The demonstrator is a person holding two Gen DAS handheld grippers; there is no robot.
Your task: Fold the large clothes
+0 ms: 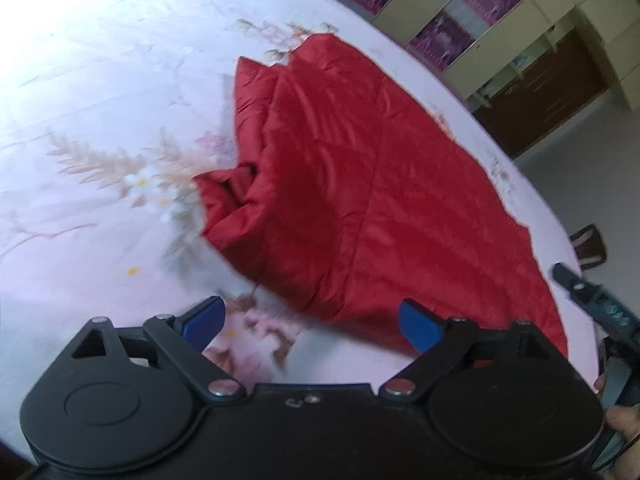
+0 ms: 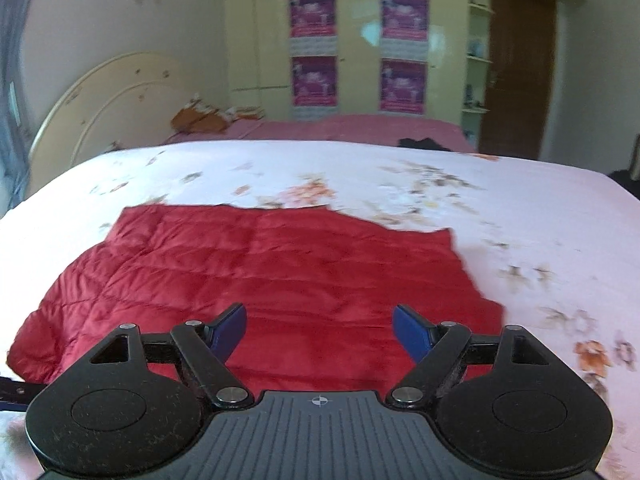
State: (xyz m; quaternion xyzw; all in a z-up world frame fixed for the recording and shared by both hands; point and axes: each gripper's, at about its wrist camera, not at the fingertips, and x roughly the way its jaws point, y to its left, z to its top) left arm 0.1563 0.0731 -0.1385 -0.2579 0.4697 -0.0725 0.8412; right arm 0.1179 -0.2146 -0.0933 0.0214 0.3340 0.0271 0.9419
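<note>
Here I see the left gripper [image 1: 310, 326] spread wide over the bedsheet [image 1: 100, 92], nothing between its jaws; the red quilt [image 1: 360, 184] lies partly folded just ahead. My right gripper [image 2: 318, 334] hangs open above it. The wardrobe's posters [image 2: 312, 12] are too blurred to read.

Floral-sheeted bed [image 2: 400, 168], cream wardrobe [image 2: 360, 48] (purple posters), brown door [image 2: 520, 72]
</note>
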